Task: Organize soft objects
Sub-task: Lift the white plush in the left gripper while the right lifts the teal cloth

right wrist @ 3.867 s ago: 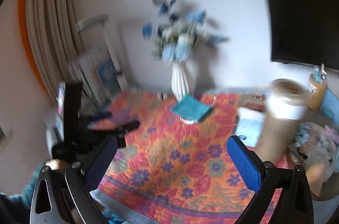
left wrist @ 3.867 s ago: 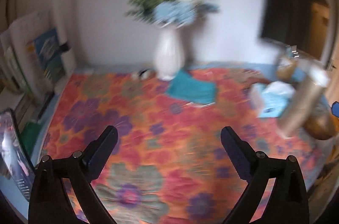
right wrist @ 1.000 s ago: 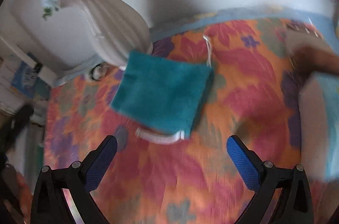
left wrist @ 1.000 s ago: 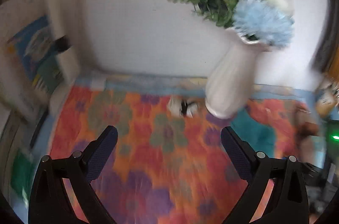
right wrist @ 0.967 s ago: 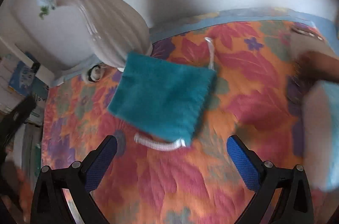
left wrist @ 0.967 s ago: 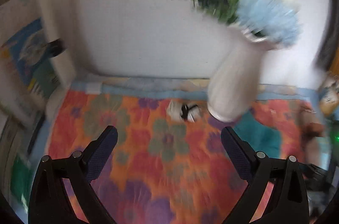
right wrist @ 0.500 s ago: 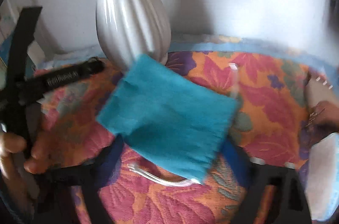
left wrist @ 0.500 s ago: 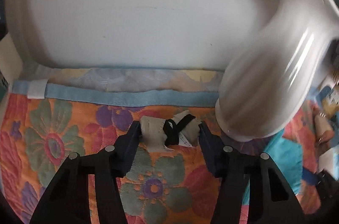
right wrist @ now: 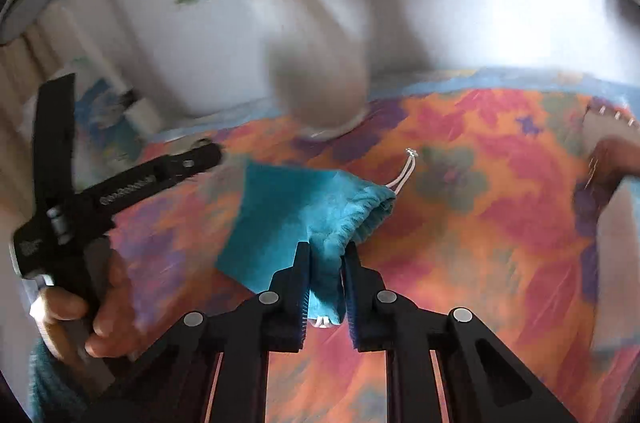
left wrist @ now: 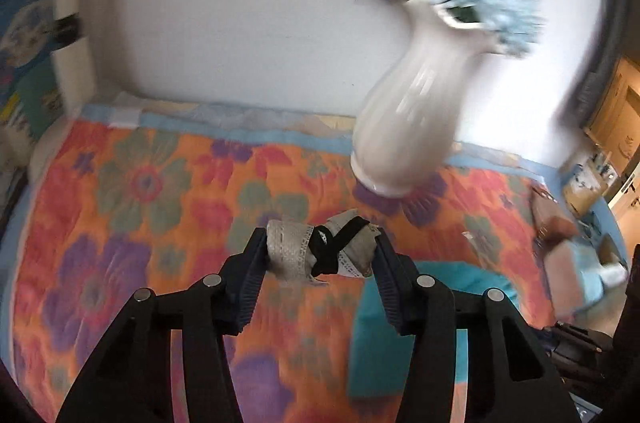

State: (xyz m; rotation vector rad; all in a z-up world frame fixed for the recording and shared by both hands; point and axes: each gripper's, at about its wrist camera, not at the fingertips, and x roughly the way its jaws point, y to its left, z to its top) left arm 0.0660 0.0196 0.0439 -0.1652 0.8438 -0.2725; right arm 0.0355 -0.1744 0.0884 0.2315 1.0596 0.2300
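L gripper (left wrist: pixel 320 255) clamps a beige lace roll (left wrist: pixel 320 253) w/ black band, lifted clear of the floral cloth (left wrist: pixel 140 223) just in front of the vase (left wrist: pixel 412 115), prob. to carry it to the pouch. R gripper (right wrist: pixel 325 275), jaws just closed, pinches the teal pouch (right wrist: pixel 296 207) at its gathered mouth, raising that edge; the rest lies on the cloth. Both point steeply down. The hand (right wrist: pixel 100 307) holding L's handle shows in R view.

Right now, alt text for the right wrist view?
The right claw is shut on a teal drawstring pouch, bunching it above a floral quilt. At left, a hand holds the other black claw; a blurred white vase stands behind.
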